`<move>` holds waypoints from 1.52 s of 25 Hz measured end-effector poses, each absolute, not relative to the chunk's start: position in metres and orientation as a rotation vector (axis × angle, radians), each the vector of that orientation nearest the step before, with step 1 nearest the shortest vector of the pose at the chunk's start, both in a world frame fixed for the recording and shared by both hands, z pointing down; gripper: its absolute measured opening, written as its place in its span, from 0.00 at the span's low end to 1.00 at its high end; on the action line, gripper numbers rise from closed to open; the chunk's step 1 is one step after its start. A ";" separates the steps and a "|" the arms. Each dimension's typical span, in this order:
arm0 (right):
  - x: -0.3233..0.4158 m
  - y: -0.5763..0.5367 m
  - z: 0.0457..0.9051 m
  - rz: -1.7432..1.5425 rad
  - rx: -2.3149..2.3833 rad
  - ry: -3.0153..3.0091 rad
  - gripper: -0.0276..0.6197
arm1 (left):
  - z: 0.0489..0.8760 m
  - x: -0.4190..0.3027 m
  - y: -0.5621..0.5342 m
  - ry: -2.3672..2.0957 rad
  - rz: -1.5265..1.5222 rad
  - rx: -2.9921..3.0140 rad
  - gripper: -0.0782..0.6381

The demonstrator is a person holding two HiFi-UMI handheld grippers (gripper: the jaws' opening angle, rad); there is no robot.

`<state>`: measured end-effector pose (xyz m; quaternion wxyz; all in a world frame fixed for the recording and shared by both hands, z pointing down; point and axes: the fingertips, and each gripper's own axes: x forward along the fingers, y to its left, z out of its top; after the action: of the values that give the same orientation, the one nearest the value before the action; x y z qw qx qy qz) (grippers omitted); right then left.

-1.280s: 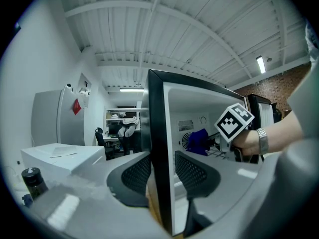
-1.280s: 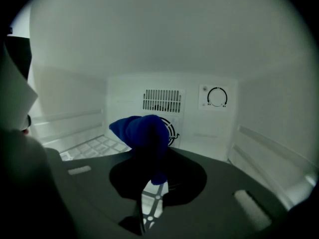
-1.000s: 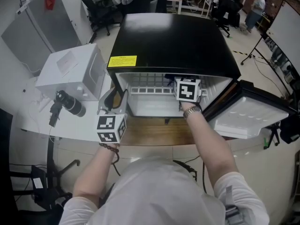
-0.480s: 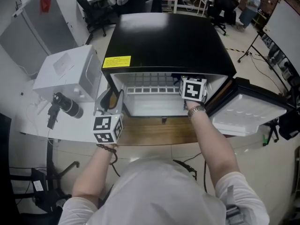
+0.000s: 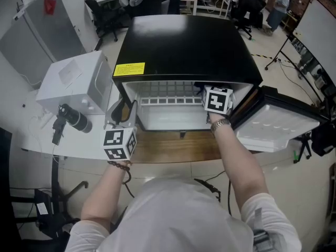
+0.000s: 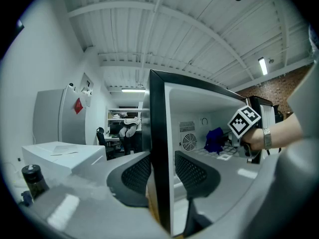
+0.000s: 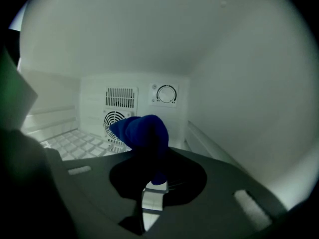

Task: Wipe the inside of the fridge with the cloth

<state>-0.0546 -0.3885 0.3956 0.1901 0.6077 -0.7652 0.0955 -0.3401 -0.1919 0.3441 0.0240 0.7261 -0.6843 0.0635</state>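
Right tongs (image 7: 152, 190) have slid rightward inside the fridge (image 5: 184, 46), pinching the blue cloth (image 7: 142, 133) near its far right corner. Left tongs (image 6: 160, 180) clamp the left wall (image 6: 158, 128). Wiping seems midway, with the shelf (image 7: 70, 143) and walls likely still to do.

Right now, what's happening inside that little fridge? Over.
Right gripper shut on blue cloth, deep inside fridge. Left gripper clamps fridge wall. Nothing blocking.

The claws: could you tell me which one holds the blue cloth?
The right claw, inside the fridge, holds the cloth; the left claw grips the fridge's wall.
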 end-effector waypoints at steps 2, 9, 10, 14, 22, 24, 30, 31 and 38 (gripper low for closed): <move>-0.056 -0.387 0.391 0.271 1.710 -2.172 0.11 | 0.344 -0.340 -0.192 -2.117 0.195 2.245 0.31; -0.102 -0.368 0.344 0.249 1.631 -2.415 0.11 | 0.344 -0.339 -0.194 -2.111 0.195 2.247 0.31; -0.111 -0.364 0.341 0.260 1.603 -2.445 0.11 | 0.344 -0.337 -0.194 -2.109 0.197 2.247 0.31; -0.150 -0.344 0.330 0.291 1.481 -2.553 0.11 | 0.340 -0.328 -0.195 -2.110 0.200 2.248 0.31; -0.247 -0.297 0.322 0.405 1.226 -2.711 0.11 | 0.342 -0.339 -0.195 -2.100 0.207 2.256 0.31; -0.262 -0.286 0.325 0.454 1.174 -2.728 0.11 | 0.341 -0.339 -0.195 -2.099 0.210 2.260 0.31; -0.286 -0.273 0.353 0.533 1.096 -2.697 0.11 | 0.340 -0.338 -0.195 -2.095 0.212 2.272 0.31; -0.286 -0.274 0.358 0.527 1.097 -2.682 0.11 | 0.340 -0.338 -0.194 -2.096 0.212 2.274 0.31; -0.277 -0.278 0.385 0.450 1.132 -2.601 0.11 | 0.342 -0.340 -0.194 -2.096 0.219 2.280 0.31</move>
<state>-0.2773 -0.2780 0.3852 0.1344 0.3907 -0.8973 0.1553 -0.3396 -0.1937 0.3422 0.0185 0.7342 -0.6750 0.0706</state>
